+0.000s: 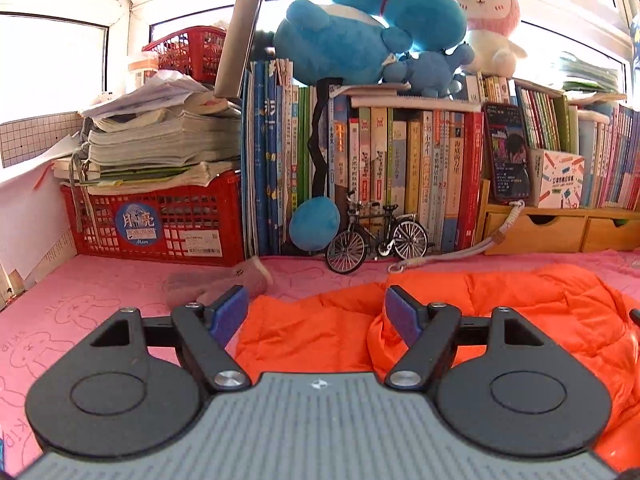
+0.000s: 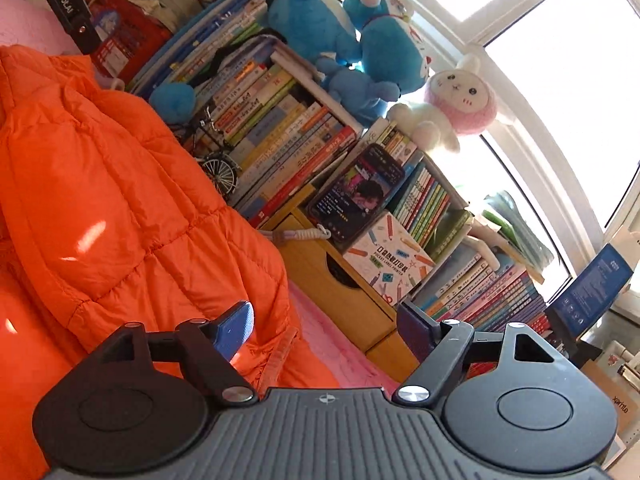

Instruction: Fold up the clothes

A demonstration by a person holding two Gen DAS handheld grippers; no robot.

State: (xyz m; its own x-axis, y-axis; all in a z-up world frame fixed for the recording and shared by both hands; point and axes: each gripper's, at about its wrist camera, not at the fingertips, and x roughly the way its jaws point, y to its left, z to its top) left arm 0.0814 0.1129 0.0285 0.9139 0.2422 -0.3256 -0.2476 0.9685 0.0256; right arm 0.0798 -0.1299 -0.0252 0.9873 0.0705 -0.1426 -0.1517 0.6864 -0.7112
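- While both pairs of jaws stand wide apart with nothing pinched between them, the orange jacket (image 1: 480,312) lies loose and rumpled on the pink counter (image 1: 80,304), so this reads as a pause between folds: neither gripper has a hold on the cloth.
- Left gripper (image 1: 316,312): the jacket's near edge runs under and just beyond the gap between its jaws, with most of the cloth off to the jaws' right side; a grey mitten (image 1: 224,284) sits just past the left jaw.
- Right gripper (image 2: 326,334): the jacket spreads from its left jaw outward, the hem (image 2: 280,356) lying below the gap; bare counter and the wooden drawers (image 2: 332,276) lie ahead of the right jaw.
- Next move, as I judge it: each gripper must drop to an edge or corner, close on 1 layer only, then lift and carry it over; puffy, slick fabric may slip or bunch.
- Books (image 1: 400,168) and a toy bike (image 1: 376,236) stand well beyond the jaws.
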